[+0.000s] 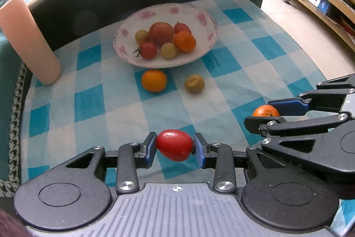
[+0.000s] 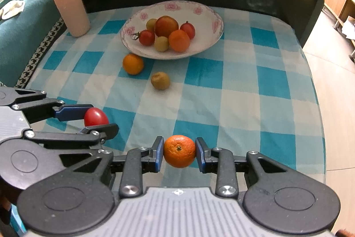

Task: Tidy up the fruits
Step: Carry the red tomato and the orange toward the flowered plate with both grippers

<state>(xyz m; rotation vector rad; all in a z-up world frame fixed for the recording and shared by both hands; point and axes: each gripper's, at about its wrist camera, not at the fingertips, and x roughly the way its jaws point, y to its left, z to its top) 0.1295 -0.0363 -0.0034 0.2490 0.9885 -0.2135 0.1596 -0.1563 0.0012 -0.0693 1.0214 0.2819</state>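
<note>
While both claws are loaded, the nearest things are the fruits they carry. The left gripper (image 1: 174,146) is closed on a tomato (image 1: 174,145), pads on its two ends; thin-skinned and soft, it likely bruises under a hard squeeze, so a light hold seems right. The right gripper (image 2: 179,154) is closed on a tangerine (image 2: 179,154), gripped across its middle; it looks light, firmer, with a dimpled peel that should not slip. Both grippers are level, side by side just above the cloth (image 2: 239,90), pointing toward 12 o'clock. Farther on, a loose orange (image 2: 133,64) and a brownish fruit (image 2: 160,80) lie on the cloth. Beyond them at 12 o'clock sits the bowl (image 2: 206,14), holding six fruits. A pink cylinder (image 2: 67,0) stands at 10 o'clock.
</note>
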